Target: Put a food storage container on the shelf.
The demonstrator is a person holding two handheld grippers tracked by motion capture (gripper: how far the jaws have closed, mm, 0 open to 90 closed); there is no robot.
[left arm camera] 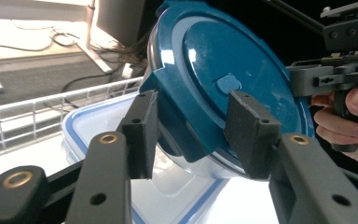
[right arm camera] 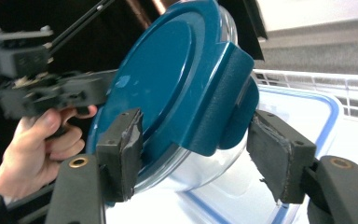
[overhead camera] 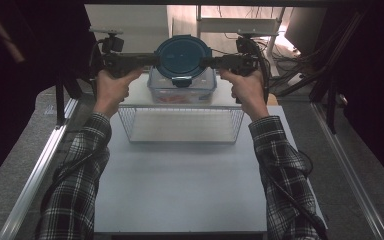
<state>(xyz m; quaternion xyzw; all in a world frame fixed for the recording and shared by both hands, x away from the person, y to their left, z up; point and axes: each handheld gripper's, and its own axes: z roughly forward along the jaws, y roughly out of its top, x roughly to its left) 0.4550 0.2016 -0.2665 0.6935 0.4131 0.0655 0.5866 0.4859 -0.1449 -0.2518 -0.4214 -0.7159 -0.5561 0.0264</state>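
A round clear container with a dark blue latch lid (overhead camera: pixel 182 56) hangs tilted in the air, its lid turned toward me. My left gripper (overhead camera: pixel 156 60) clamps its left edge and my right gripper (overhead camera: pixel 204 62) clamps its right edge. In the left gripper view the jaws (left arm camera: pixel 196 135) straddle the lid's rim (left arm camera: pixel 214 60) at a latch, with the right gripper (left arm camera: pixel 307 79) beyond. In the right gripper view the jaws (right arm camera: pixel 200 149) close around another latch of the lid (right arm camera: pixel 163 79), and the left gripper (right arm camera: pixel 98 88) is behind it.
Right below the round container, a rectangular clear box with a blue-rimmed lid (overhead camera: pixel 182 90) sits on a white surface behind a wire basket (overhead camera: pixel 180 125). The grey table (overhead camera: pixel 180 185) stretches toward me. Dark frame posts stand at both sides and cables lie at the back right.
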